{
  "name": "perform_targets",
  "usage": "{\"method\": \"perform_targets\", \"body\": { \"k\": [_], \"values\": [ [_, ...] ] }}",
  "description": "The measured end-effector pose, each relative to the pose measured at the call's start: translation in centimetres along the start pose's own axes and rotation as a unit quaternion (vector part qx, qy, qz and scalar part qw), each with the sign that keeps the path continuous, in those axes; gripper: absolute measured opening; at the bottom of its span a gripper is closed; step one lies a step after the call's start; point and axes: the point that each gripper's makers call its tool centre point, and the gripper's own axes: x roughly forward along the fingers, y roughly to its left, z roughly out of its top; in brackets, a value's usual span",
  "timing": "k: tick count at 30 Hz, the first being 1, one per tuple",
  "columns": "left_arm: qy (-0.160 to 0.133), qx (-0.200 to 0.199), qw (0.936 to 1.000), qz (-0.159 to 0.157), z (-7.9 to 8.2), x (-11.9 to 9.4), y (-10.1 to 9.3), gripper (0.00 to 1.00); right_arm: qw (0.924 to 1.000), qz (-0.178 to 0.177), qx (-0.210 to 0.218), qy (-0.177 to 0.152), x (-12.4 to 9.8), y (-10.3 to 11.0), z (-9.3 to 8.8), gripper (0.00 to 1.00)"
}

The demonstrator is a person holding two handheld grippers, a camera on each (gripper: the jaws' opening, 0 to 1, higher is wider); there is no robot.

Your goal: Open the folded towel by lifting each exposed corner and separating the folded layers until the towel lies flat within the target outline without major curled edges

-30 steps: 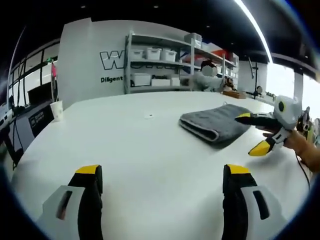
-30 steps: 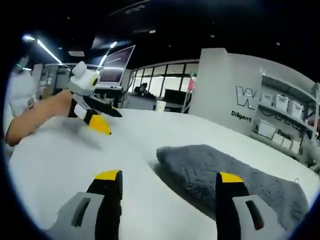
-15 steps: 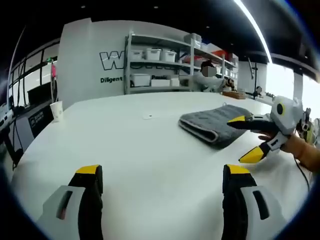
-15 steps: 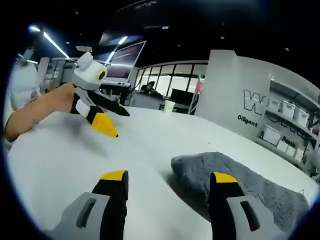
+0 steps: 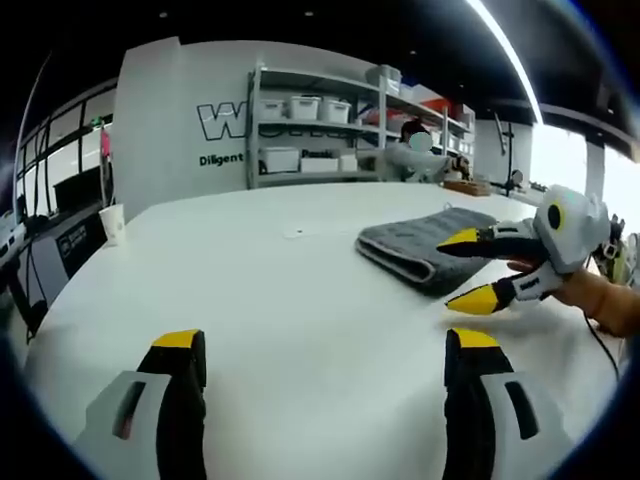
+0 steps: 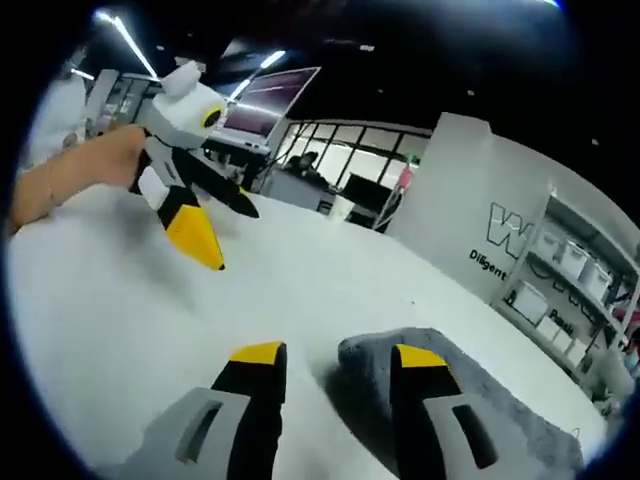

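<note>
A grey towel [image 5: 425,245] lies folded on the white bench [image 5: 280,290], toward the far right part of the surface as the left gripper view has it, with its thick folded edge facing the camera. In that view the left tongs [image 5: 325,345] rise from the bottom with their yellow-tipped jaws spread wide and nothing between them — only bare bench ahead. The right tongs [image 5: 468,270] come in from the right, held by a hand [image 5: 590,300]; their jaws gape, the upper yellow tip over the towel's near corner and the lower tip just off the bench beside the towel's edge, gripping nothing.

In the right gripper view the right tongs [image 6: 330,355] point at the towel [image 6: 440,400]: the right jaw lies over the rounded grey corner, the left jaw over white bench just beside it, and the gap between them is moderate. Whether either jaw touches the cloth cannot be told. The left tongs [image 6: 215,230] hang above the bench at upper left, open and empty, well apart from the towel.

A paper cup [image 5: 113,220] stands near the bench's far left edge. Beyond the bench stand shelves with white bins [image 5: 310,130] — and a white wall with lettering.
</note>
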Motion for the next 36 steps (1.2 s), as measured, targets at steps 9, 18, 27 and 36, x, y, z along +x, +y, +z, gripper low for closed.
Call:
{"method": "perform_targets", "body": {
  "k": [9, 18, 27, 36],
  "values": [
    [0.003, 0.000, 1.0000, 0.000, 0.0, -0.1, 0.1, 0.97, 0.9995, -0.009, -0.014, 0.026, 1.1, -1.0, -0.6, 0.15],
    [0.004, -0.001, 1.0000, -0.001, -0.1, 0.0, 0.2, 0.97, 0.9989, 0.002, -0.024, 0.040, 1.5, -0.4, -1.2, 0.00],
    [0.007, 0.001, 1.0000, -0.003, -0.2, 0.1, 0.1, 0.97, 0.9994, -0.001, -0.015, 0.031, 1.0, -0.7, -0.8, 0.00],
    [0.011, 0.003, 0.9999, -0.004, -0.3, 0.0, 0.0, 0.96, 0.9996, -0.023, -0.011, 0.012, -0.1, -2.2, 0.5, 0.00]
  ]
}}
